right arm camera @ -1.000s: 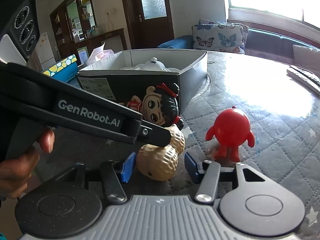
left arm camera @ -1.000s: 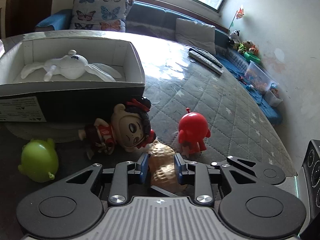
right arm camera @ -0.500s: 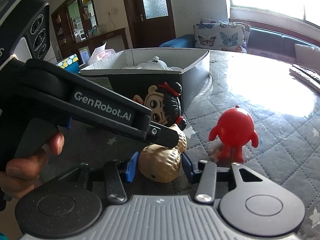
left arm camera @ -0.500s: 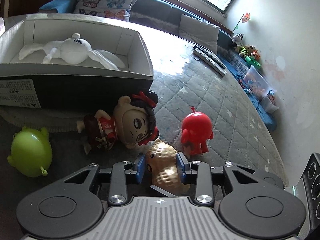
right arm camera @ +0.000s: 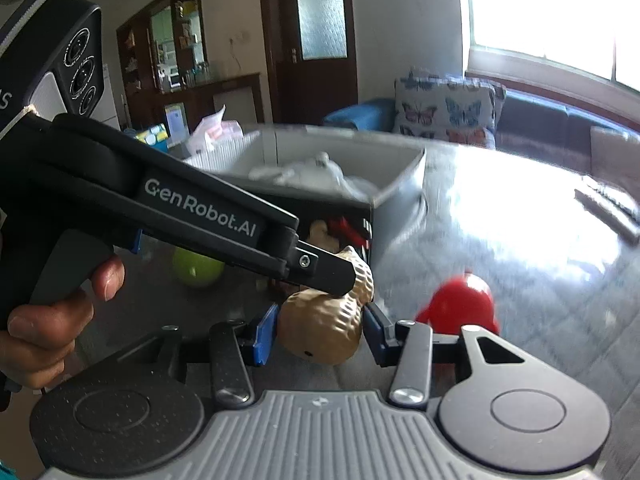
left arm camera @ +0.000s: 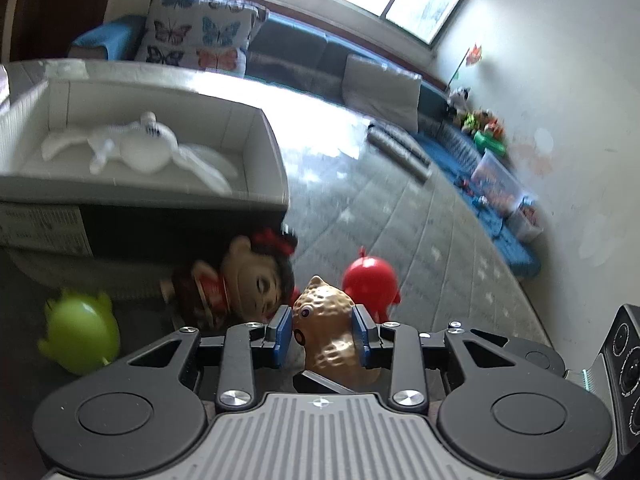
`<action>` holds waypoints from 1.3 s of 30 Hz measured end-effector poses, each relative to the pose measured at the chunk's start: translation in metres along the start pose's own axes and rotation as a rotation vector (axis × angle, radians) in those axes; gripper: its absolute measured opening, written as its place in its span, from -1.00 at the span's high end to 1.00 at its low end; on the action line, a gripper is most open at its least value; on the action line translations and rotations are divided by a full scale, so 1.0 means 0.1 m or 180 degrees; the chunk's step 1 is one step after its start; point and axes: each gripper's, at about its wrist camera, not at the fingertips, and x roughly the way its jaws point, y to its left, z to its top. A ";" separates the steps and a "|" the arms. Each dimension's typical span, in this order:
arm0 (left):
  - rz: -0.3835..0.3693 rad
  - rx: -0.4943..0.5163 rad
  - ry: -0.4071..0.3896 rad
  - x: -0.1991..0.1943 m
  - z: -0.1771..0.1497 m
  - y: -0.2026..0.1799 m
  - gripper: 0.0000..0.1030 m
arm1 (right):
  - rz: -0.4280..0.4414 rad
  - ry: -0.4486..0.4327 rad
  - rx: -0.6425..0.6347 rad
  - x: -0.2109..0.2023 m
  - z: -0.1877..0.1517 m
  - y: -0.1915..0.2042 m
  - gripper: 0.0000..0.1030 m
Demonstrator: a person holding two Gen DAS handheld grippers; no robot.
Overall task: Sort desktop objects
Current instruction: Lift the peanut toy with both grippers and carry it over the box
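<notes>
A tan peanut-shaped toy point(left arm camera: 326, 322) is held between both grippers. My left gripper point(left arm camera: 322, 334) is shut on one end of it. My right gripper point(right arm camera: 320, 328) is shut on its other end point(right arm camera: 320, 332), and the left gripper's black finger point(right arm camera: 320, 270) crosses over it there. The toy seems lifted off the table. A red round figure point(left arm camera: 372, 282) stands just behind, also in the right wrist view point(right arm camera: 460, 304). A black-haired doll point(left arm camera: 248, 280) lies beside the box point(left arm camera: 168, 220). A green toy point(left arm camera: 80, 338) sits at left.
The open cardboard box holds a white plush toy point(left arm camera: 136, 148). Remote controls point(left arm camera: 400, 152) lie at the table's far side. A sofa with butterfly cushions point(left arm camera: 196, 40) runs behind the table. A hand point(right arm camera: 44, 320) grips the left gripper's handle.
The right gripper closed onto the peanut toy. Both grippers then rose and tilted with it; the view is blurred by the motion.
</notes>
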 end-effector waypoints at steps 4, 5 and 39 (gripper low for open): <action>0.0013 -0.0005 -0.0172 -0.08 0.19 0.01 0.32 | 0.0005 -0.0108 -0.0090 0.02 0.22 -0.01 0.10; 0.0024 0.0005 -0.0218 -0.09 0.25 0.01 0.32 | 0.0007 -0.0131 -0.0107 0.03 0.28 -0.01 0.10; 0.0172 -0.0571 -0.0085 0.86 1.22 1.22 0.34 | -0.0029 0.0510 -0.0395 1.88 1.13 -0.32 0.09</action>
